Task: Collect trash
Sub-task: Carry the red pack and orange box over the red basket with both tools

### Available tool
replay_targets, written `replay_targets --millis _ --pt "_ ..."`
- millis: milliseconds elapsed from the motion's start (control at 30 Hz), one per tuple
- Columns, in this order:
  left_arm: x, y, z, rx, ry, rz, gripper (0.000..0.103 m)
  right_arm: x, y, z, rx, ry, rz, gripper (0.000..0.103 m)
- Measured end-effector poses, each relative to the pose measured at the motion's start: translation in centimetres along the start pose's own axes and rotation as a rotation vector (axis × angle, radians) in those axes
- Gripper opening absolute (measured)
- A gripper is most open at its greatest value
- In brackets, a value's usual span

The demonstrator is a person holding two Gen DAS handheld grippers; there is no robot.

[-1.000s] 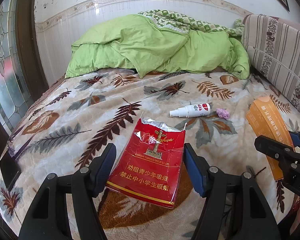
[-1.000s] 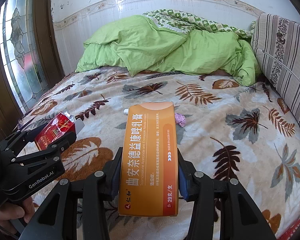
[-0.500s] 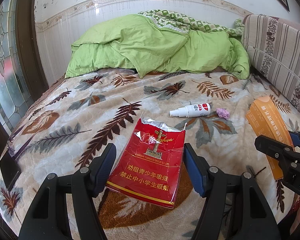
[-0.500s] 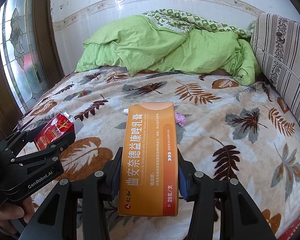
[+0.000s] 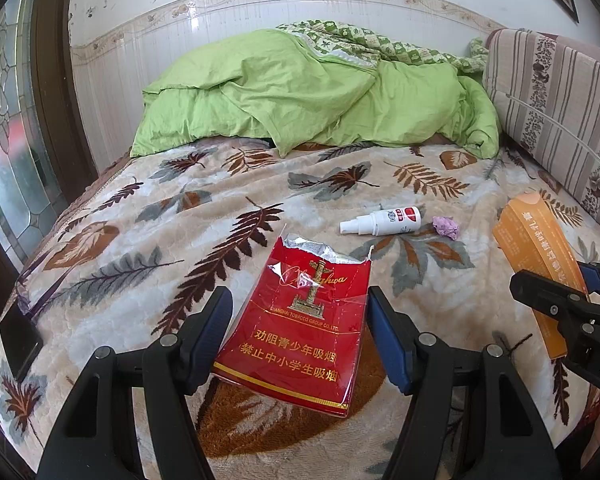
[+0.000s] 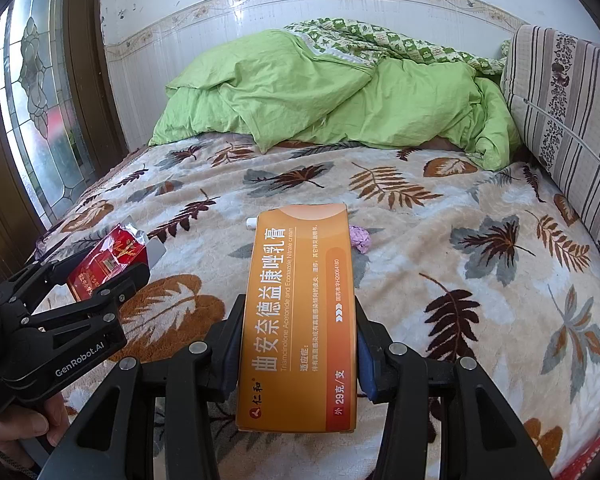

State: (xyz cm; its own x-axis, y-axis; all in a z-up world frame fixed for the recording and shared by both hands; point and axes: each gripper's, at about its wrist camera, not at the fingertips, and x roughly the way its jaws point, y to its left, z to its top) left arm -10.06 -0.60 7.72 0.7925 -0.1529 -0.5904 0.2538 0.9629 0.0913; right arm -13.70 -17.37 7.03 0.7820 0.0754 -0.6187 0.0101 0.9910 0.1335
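My left gripper is shut on a torn red cigarette pack and holds it above the leaf-patterned blanket. The pack also shows in the right wrist view. My right gripper is shut on a long orange medicine box, which shows at the right of the left wrist view. A small white spray bottle and a crumpled purple paper wad lie on the blanket beyond both grippers. In the right wrist view the box hides most of the bottle; the wad shows beside it.
A rumpled green duvet lies at the head of the bed. A striped cushion lines the right side. A stained-glass window and a dark wooden frame stand on the left. A black phone lies at the blanket's left edge.
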Motion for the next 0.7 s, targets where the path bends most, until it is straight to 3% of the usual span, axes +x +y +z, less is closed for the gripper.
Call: replay_targets --millis 333,467,533,700 --pt "0.0 0.0 0.0 -0.007 0.001 -0.009 0.067 -0.2 -0.7 -0.1 0.031 -0.002 0.009 0.049" --pt "-0.4 -0.3 -0.3 -0.007 -0.001 -0.087 0.067 -1.3 -1.6 0.2 0.094 -0.012 0.025 0.049" --pt "-1.1 -0.7 -0.5 -0.003 0.001 -0.165 0.067 -2.6 -2.5 0.2 0.135 -0.026 0.037 0.049" --pt "-3.4 -3.5 -0.6 0.071 -0.025 -0.284 0.067 -6.7 -4.8 -1.2 0.205 -0.049 0.058 0.049"
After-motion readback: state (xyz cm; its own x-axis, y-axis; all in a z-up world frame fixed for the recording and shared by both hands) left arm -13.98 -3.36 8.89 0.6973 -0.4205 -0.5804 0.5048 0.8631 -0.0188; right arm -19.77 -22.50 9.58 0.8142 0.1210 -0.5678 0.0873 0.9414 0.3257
